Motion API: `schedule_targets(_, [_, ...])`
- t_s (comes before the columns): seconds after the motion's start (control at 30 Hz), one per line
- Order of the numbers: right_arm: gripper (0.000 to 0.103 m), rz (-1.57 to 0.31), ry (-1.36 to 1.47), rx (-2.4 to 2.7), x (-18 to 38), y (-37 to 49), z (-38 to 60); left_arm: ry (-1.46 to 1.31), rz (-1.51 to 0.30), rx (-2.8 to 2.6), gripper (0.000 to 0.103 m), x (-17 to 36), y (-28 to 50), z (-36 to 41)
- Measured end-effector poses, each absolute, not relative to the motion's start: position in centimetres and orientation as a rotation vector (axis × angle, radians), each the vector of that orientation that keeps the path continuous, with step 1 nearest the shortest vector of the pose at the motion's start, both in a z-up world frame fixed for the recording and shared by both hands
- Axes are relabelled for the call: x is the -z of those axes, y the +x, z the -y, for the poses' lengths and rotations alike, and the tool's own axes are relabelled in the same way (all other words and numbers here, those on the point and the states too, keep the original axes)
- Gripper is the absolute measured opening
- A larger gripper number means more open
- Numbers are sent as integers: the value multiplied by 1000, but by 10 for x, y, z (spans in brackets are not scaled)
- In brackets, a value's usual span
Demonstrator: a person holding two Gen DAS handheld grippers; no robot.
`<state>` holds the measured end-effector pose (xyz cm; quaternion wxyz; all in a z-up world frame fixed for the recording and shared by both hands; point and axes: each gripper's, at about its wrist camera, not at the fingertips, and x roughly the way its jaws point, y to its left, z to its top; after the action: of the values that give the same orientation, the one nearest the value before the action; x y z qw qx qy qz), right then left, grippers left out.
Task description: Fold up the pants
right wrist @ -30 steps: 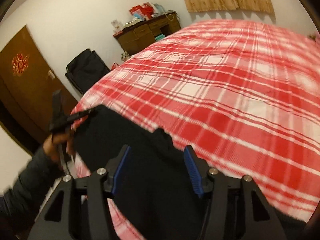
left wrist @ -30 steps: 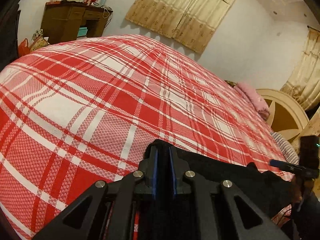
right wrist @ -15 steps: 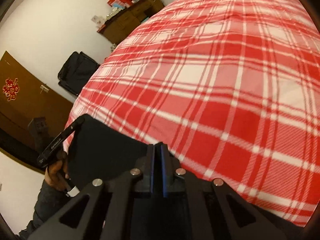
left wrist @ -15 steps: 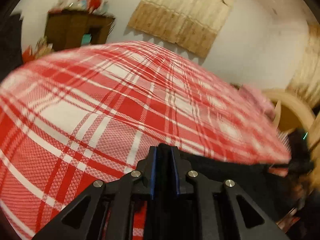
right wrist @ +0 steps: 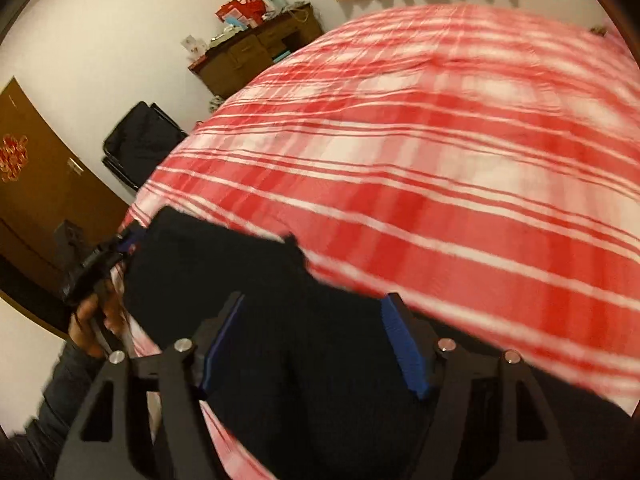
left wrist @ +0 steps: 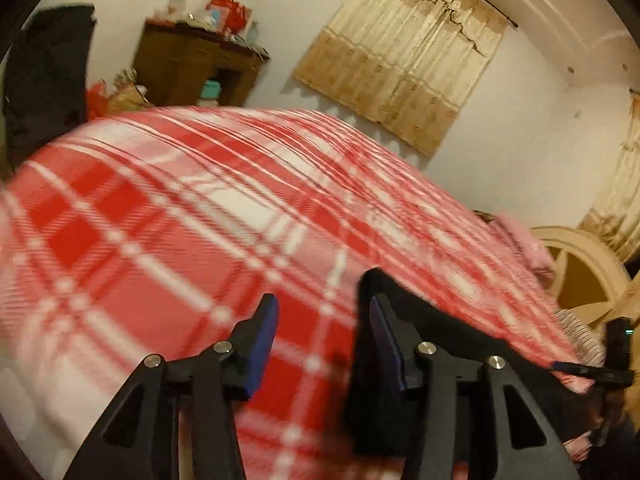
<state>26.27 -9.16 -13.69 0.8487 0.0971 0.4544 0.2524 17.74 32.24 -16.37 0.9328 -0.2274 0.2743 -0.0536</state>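
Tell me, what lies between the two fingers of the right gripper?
In the right wrist view, the black pants lie under the opening right gripper; its blue pads do not press them.

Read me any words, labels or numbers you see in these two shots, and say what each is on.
No text can be read.
Red ornament on the brown door: a decorative sign, too blurred to read.
Red packages on the wooden desk: any print is too small.

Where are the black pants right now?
The black pants lie on the plaid bedspread at the bed's near edge, low in both views.
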Motion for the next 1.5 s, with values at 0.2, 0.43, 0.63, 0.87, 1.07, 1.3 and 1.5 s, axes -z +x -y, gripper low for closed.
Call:
schedule_targets(0.2, [77, -909, 188, -312, 121, 198, 194, -330, -523, 159, 52, 133, 152, -282])
schedule_targets(0.43, [77, -663, 337, 24, 46, 88, 350, -237, -550, 487, 65, 117, 169, -147])
schedule_targets(0.63, [78, -682, 430, 306, 53, 56, 469, -218, -632, 569, 65, 148, 183, -75])
schedule_targets(0.87, [59, -828, 576, 244, 117, 64, 512, -119, -712, 546, 65, 176, 167, -53])
schedule_targets(1.07, [12, -830, 535, 182, 116, 60, 513, -164, -702, 558, 65, 181, 165, -58])
schedule_targets(1.3, [6, -691, 464, 227, 78, 66, 519, -146, -690, 547, 65, 182, 162, -53])
schedule_targets(1.5, [91, -780, 447, 222, 87, 76, 522, -142, -682, 556, 65, 183, 161, -55])
